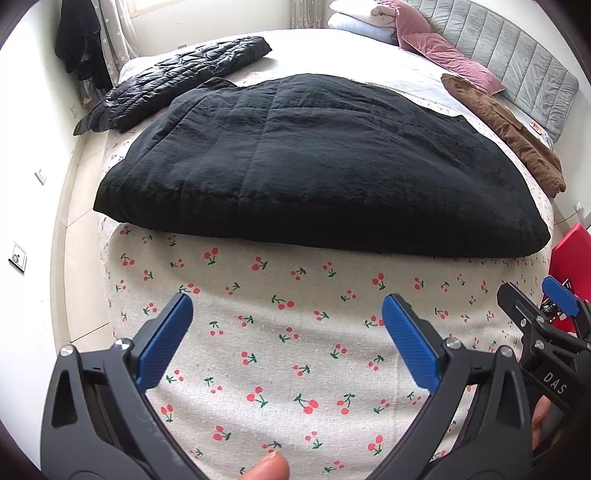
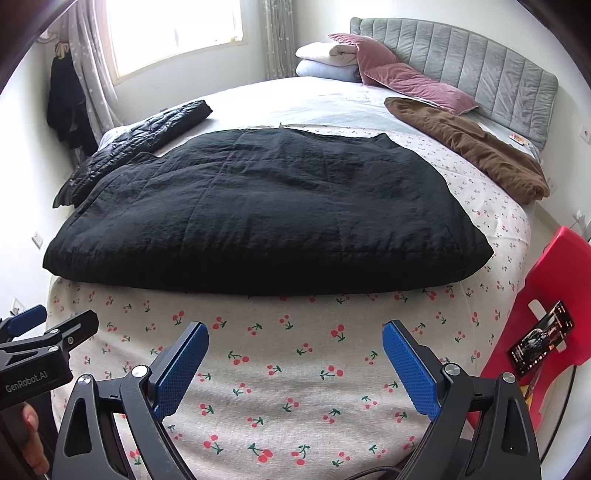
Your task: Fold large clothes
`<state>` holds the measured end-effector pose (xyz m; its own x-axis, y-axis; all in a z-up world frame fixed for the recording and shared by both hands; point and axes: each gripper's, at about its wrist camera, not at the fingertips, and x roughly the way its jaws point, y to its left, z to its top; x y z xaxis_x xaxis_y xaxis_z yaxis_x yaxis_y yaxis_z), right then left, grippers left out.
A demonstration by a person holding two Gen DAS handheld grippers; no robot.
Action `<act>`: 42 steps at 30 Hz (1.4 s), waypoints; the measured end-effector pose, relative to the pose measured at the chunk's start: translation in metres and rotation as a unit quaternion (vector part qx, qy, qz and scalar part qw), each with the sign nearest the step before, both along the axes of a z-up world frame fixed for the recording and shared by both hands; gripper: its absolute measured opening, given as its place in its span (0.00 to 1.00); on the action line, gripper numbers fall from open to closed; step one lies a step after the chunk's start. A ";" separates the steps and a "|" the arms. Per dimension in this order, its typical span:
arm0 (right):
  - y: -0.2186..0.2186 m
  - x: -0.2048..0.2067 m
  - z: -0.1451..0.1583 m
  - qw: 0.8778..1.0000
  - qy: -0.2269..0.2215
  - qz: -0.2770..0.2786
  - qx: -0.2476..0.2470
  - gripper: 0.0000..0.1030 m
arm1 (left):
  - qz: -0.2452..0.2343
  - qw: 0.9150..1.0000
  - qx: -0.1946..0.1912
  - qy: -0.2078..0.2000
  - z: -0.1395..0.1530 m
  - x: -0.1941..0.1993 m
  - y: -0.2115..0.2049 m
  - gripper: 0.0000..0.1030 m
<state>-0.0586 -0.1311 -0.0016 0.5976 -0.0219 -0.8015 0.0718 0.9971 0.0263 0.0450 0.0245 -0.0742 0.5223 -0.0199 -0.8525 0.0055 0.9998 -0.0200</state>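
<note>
While both tongs hover above the near end of the bed (image 1: pixel 303 369), neither one grips anything: the left tongs (image 1: pixel 286 306) stand with their blue pads spread wide over the cherry-print sheet (image 2: pixel 295 350), and the right tongs (image 2: pixel 295 336) are spread just as wide beside them, holding nothing. A large black quilted garment (image 1: pixel 295 166) lies flat across the middle of the bed, its near edge well ahead of both pairs of pads and touched by neither. Beyond its far left corner rests a shiny black puffer jacket (image 1: pixel 177 77), partly overlapped by the quilted piece. Along the right side of the bed stretches a brown garment (image 2: pixel 469 147), apart from the black one. At the head of the bed, against the grey padded headboard (image 2: pixel 480 62), lie pink pillows (image 2: pixel 399 77) and folded pale bedding (image 2: pixel 325 59). To the right of the bed stands a red plastic stool (image 2: pixel 535 295) with a phone (image 2: pixel 541 338) propped on it, screen lit. Dark clothing (image 2: pixel 66 103) hangs in the left corner near the window (image 2: pixel 173 29).
</note>
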 end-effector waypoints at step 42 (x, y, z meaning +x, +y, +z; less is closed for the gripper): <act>0.002 0.000 -0.004 1.000 0.005 0.003 -0.002 0.94 | 0.002 1.000 -0.004 0.010 -0.002 0.000 -0.001 0.99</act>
<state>-0.0582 -0.1287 -0.0052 0.5904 -0.0215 -0.8068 0.0669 0.9975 0.0223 0.0452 0.0233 -0.0758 0.5058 -0.0237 -0.8623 0.0004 0.9996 -0.0273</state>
